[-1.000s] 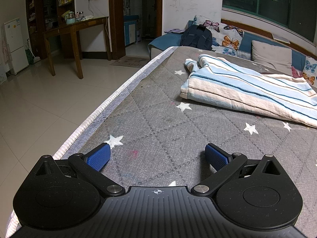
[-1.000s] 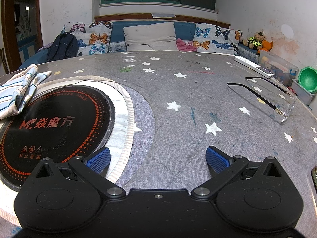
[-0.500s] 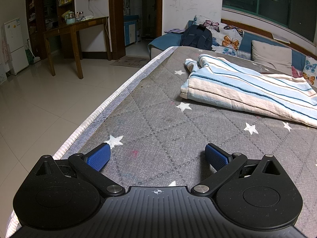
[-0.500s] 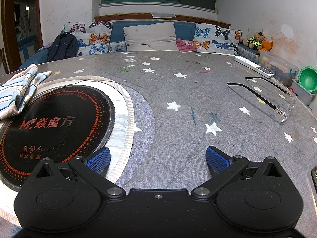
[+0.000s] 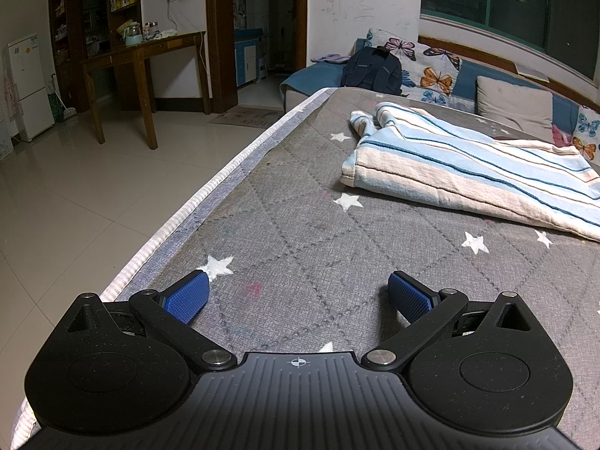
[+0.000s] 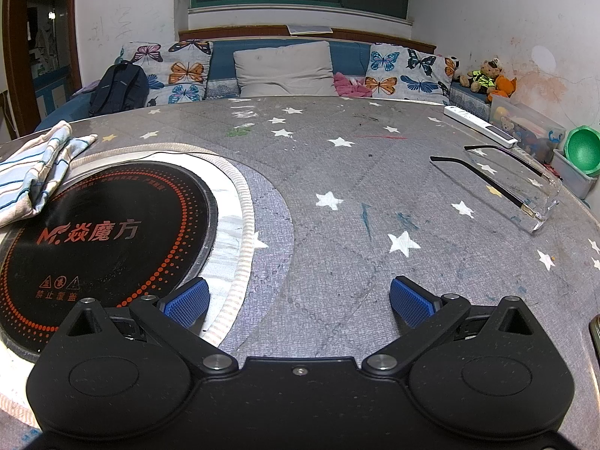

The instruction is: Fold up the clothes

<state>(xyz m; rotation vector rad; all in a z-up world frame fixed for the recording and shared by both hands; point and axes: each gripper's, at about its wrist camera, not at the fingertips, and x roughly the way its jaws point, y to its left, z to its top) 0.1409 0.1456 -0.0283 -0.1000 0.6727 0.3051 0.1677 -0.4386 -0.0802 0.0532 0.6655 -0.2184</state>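
The left gripper [image 5: 296, 292], black with blue ribbed pads, rested low over the grey quilted star-printed table cover [image 5: 311, 225], its two fingers spread wide apart with nothing between them. The right gripper [image 6: 298, 298], of the same build, likewise had its fingers spread wide and empty above the same cover [image 6: 356, 187].

The striped blue, white and beige folded garment [image 5: 468, 165] lay flat on the cover, well ahead of the left gripper and toward its right, apart from both pads. In the right wrist view the same garment [image 6: 35, 172] appeared at the far left, its edge lying over the rim of the round black induction cooktop with orange dotted ring and lettering [image 6: 101, 232], which was sunk into the table. The right gripper's left pad [image 6: 185, 302] sat at the near edge of the pale woven border around that cooktop.

To the right of the cooktop, well apart from it, a pair of clear-framed glasses with black arms [image 6: 525, 187] rested on the cover, and beyond them lay a long white power strip [image 6: 480, 125]. Behind the table, past the garment, a dark blue backpack [image 5: 375, 69] leaned on a bench with butterfly-printed cushions [image 6: 180, 71] and a plain beige cushion [image 6: 285, 69].
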